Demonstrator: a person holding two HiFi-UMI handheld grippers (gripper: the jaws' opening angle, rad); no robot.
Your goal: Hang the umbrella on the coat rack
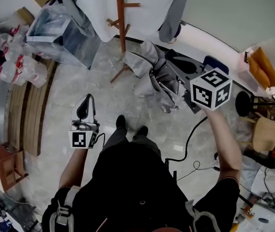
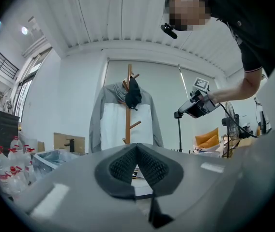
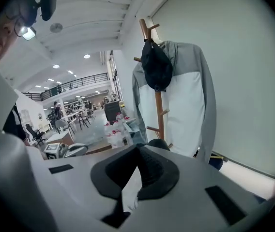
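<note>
A grey folded umbrella hangs in loose folds under my right gripper, which is shut on it. In the right gripper view the pads meet at their tips, and a pale strip shows in the gap below them. The wooden coat rack stands just beyond, with a grey and white jacket and a black cap hanging on it and bare pegs lower down. My left gripper is lower left, shut and holding nothing, and points level at the rack.
Water bottles and a plastic-lined bin stand left of the rack. A wooden bench and a small stool line the left side. A black cable lies on the floor. Orange cushions and stools crowd the right.
</note>
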